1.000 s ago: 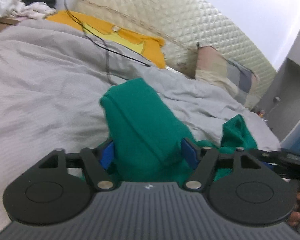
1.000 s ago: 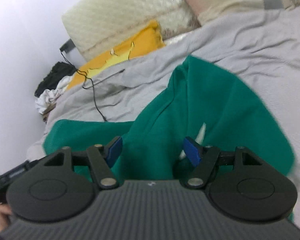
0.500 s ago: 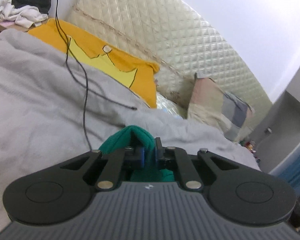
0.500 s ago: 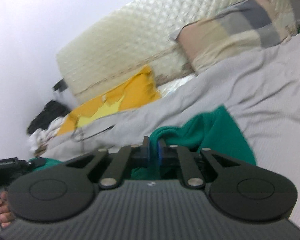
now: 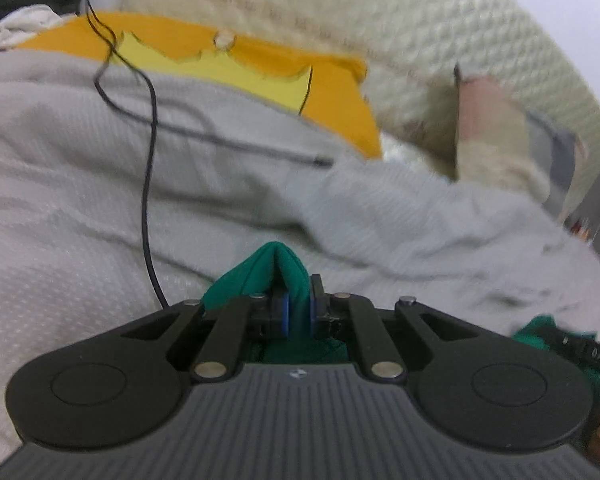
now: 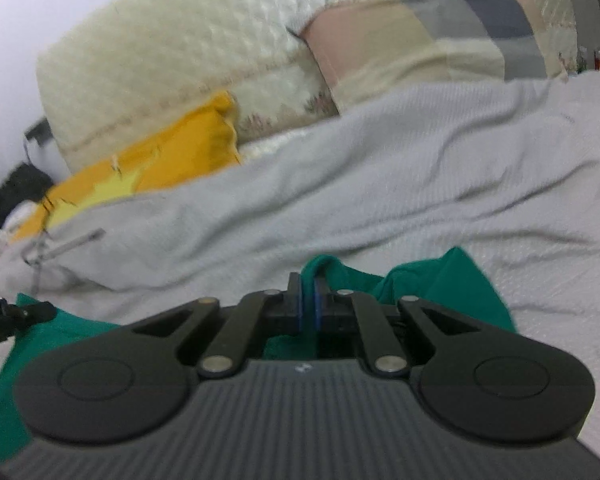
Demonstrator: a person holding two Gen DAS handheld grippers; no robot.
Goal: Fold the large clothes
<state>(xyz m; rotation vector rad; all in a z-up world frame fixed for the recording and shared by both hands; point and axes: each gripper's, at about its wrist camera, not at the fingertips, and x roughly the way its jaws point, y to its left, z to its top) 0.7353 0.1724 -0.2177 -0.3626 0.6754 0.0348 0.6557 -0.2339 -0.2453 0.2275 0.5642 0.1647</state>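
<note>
From the left wrist camera, I see my left gripper at the bottom centre, its blue pads drawn close together and pinching a fold of the green garment. The pinched cloth rises in a small peak just above the pads, toward 12 o'clock. More green shows at 4 o'clock, beside a black piece of the other handset. The garment rests on a grey blanket that fills the middle of the view. A thin black cable runs down the blanket from 11 o'clock and ends near the gripper's left link. Beyond it, an orange and yellow pillow lies at 12 o'clock against a cream quilted headboard. A patchwork pillow sits at 2 o'clock. The view is blurred.

From the right wrist camera, my right gripper also sits at the bottom centre, pads nearly touching, clamped on a thin edge of the same green garment. The cloth spreads to 3 o'clock of the pads and to 8 o'clock, where a black handset tip pokes in. The grey blanket lies beyond, with the orange pillow at 10 o'clock, the patchwork pillow at 1 o'clock, and the headboard behind both.
</note>
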